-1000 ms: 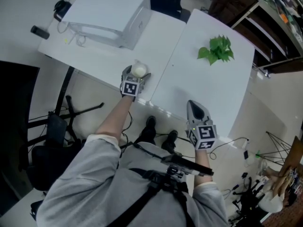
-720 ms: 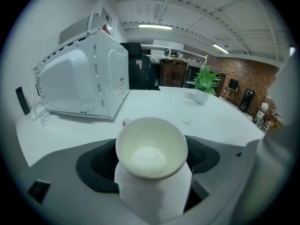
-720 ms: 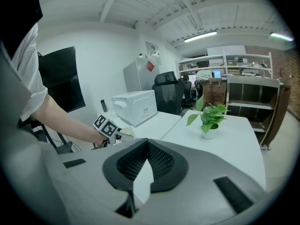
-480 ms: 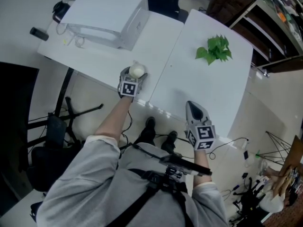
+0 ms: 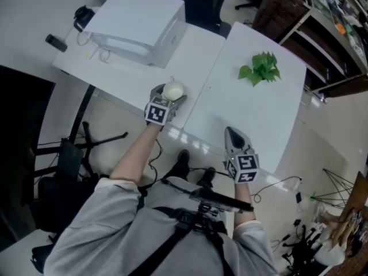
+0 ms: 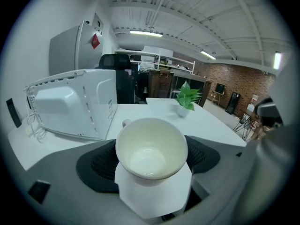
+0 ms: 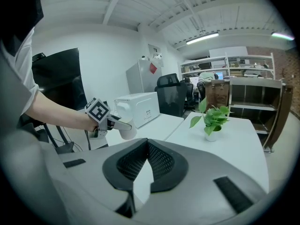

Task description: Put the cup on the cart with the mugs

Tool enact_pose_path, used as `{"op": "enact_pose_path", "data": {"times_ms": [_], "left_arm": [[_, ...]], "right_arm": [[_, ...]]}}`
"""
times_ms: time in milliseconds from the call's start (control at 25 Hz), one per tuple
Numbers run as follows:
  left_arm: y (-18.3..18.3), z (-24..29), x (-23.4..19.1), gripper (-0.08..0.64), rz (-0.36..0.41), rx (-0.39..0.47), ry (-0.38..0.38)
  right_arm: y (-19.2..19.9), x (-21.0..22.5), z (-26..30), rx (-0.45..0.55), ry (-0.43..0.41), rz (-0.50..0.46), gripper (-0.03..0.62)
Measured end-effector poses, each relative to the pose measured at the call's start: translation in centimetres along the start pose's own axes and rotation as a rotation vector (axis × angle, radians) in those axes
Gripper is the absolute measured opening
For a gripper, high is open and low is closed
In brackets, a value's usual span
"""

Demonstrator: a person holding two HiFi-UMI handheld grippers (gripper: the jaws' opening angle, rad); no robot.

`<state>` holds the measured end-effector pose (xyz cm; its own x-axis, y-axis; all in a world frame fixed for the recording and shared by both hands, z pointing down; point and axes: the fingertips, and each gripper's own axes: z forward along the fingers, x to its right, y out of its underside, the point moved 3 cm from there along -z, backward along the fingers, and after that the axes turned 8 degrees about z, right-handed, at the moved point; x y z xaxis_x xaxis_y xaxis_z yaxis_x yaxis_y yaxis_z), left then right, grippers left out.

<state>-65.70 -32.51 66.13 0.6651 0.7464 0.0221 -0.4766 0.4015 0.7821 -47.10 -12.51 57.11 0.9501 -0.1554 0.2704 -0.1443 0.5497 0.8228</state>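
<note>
A white cup (image 5: 173, 90) with a small handle sits upright between the pads of my left gripper (image 5: 172, 92), which is shut on it. Its jaws drew in a little onto the cup within the last second. The cup hangs just above the near edge of the left white table (image 5: 115, 68). The left gripper view looks down into the empty cup (image 6: 151, 146). My right gripper (image 5: 234, 134) hovers shut and empty at the near edge of the right table (image 5: 253, 108). From the right gripper view, the cup (image 7: 126, 130) shows in the left gripper (image 7: 119, 124). No cart or mugs are in view.
A white box-shaped appliance (image 5: 138, 25) stands on the left table behind the cup, with cables (image 5: 95, 45) beside it. A small potted plant (image 5: 261, 68) stands on the right table. A narrow gap separates the two tables. Shelving (image 5: 322, 16) stands at the far right.
The left gripper has risen with the cup, lifting it off the table. The right gripper has stayed where it was.
</note>
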Motion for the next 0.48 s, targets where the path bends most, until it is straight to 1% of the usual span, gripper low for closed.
{"op": "enact_pose_path", "data": {"times_ms": [120,240,360,480], "left_arm": [[-2.5,-2.3,2.0,0.426,0.027,0.029,0.067],[-4.8,-4.8,4.1,0.426,0.076,0.053,0.146],[-6.8,-7.3,6.0,0.426,0.122,0.061,0.218],[-8.2,-9.1,7.7,0.426,0.173,0.064,0.273]], "right_arm": [[0.1,0.3,-0.3,0.012,0.004,-0.002,0.005],[0.4,0.5,-0.6,0.019,0.010,-0.015,0.005],[0.2,0.3,-1.0,0.034,0.014,-0.009,0.005],[0.1,0.3,-1.9,0.045,0.031,0.004,0.005]]}}
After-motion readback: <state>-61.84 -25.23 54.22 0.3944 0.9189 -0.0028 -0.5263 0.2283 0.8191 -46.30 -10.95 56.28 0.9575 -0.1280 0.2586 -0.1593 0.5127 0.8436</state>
